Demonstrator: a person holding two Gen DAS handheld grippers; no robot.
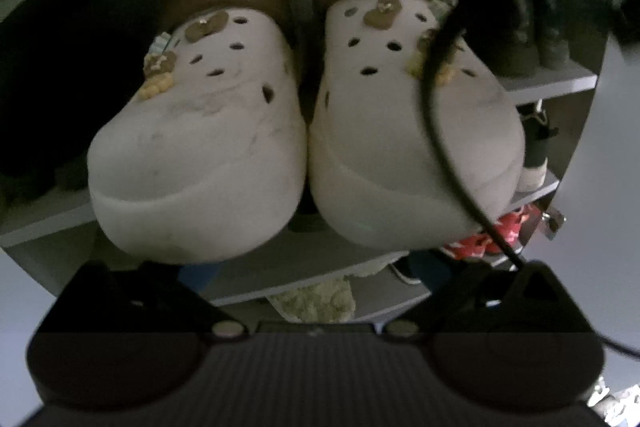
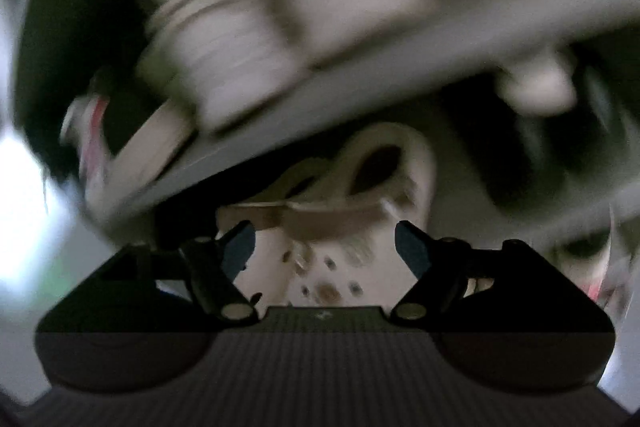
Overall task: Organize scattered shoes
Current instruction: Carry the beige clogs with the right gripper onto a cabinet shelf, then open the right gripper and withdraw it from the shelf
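**Clog pair on shelf: square it up**

Both white clogs point(image 1: 304, 123) sit toes-out on the shelf point(image 1: 48, 223), touching. Left gripper point(image 1: 316, 267): state unclear. Right gripper point(image 2: 324, 239) spread wide near a clog, view blurred. Nudge the heels gently; mind the cable point(image 1: 436, 115).

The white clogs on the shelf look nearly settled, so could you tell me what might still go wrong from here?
1. Both white clogs overhang the shelf edge with their toes, so a nudge could tip them off.
2. A black cable drapes across the right-hand clog and could drag it if the tool moves.
3. The right wrist view is heavily blurred, and the right gripper is open close to a clog, so contact is hard to judge.
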